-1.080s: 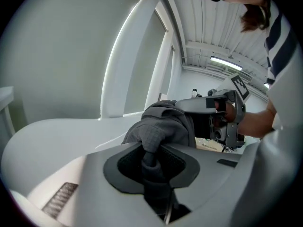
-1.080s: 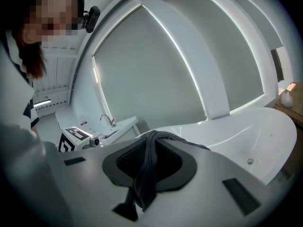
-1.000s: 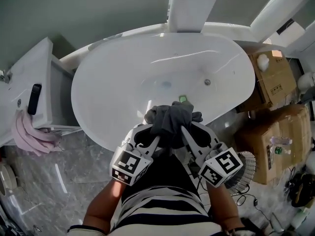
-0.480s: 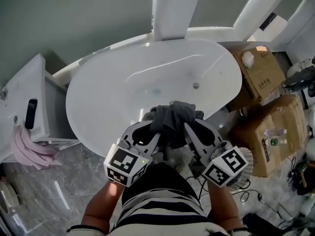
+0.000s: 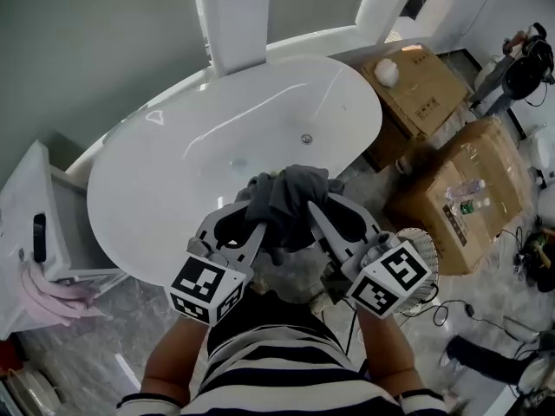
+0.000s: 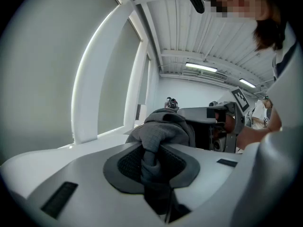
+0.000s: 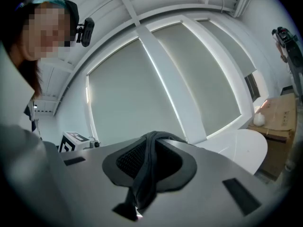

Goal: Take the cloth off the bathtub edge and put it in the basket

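A dark grey cloth (image 5: 290, 199) hangs bunched between my two grippers, just off the near rim of the white bathtub (image 5: 173, 180). My left gripper (image 5: 258, 221) is shut on the cloth's left side, and the fabric (image 6: 163, 126) is pinched between its pads. My right gripper (image 5: 314, 217) is shut on the other side, with a strand of cloth (image 7: 149, 150) squeezed in its jaws. A round wire basket (image 5: 427, 263) stands on the floor to the right, partly hidden behind the right gripper's marker cube.
Cardboard boxes (image 5: 416, 81) (image 5: 464, 199) stand right of the tub, close to the basket. At the left, a white cabinet (image 5: 26, 224) carries a pink towel (image 5: 43, 291). A white window post (image 5: 230, 16) rises behind the tub. Cables lie on the marble floor (image 5: 451, 310).
The view has swung to the right: the tub has slid left and more of the boxes and basket shows. Both grippers stay shut on the cloth and have drifted slightly off the tub rim.
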Available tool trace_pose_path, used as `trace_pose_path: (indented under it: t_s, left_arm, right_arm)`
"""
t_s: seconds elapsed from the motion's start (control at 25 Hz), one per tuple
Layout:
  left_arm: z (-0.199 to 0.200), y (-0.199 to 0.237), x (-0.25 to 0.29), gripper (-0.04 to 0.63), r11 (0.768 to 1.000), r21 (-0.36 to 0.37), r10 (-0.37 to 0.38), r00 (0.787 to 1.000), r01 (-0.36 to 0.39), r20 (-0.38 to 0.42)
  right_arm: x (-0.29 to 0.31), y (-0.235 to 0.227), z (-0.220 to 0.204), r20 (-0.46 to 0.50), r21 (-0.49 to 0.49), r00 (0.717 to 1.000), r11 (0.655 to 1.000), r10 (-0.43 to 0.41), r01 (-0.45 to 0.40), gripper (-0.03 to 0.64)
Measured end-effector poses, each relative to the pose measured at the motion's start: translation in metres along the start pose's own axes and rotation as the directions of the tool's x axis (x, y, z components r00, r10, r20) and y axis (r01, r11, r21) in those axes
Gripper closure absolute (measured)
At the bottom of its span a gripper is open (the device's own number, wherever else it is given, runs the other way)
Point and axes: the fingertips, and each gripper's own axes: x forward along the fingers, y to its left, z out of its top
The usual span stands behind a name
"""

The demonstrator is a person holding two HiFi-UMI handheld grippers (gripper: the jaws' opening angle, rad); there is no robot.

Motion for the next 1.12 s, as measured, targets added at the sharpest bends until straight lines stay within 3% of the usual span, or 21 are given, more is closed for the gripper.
trace_pose_path:
  t_s: [0.28, 0.56, 0.84, 1.12]
  left_arm:
    - [0.023, -0.066, 0.044, 0.514, 0.991, 0.047, -0.123, 0.992, 0.123, 0.000]
    - [0.038, -0.124, 0.079, 0.514, 0.965, 0.103, -0.240, 0.971, 0.240, -0.014]
    - [0.044, -0.195, 0.111, 0.514, 0.914, 0.141, -0.379, 0.925, 0.380, -0.034]
    - [0.043, -0.278, 0.144, 0.514, 0.845, 0.162, -0.508, 0.859, 0.510, -0.058]
  right_arm:
    - [-0.069, -0.034, 0.031, 0.067, -0.014, 0.992, 0.994, -0.106, 0.107, 0.543]
    - [-0.129, -0.064, 0.049, 0.122, 0.007, 0.968, 0.976, -0.219, 0.220, 0.543]
    - [-0.201, -0.087, 0.062, 0.180, 0.011, 0.923, 0.939, -0.340, 0.343, 0.543]
    - [-0.285, -0.113, 0.068, 0.214, 0.023, 0.861, 0.883, -0.462, 0.468, 0.542]
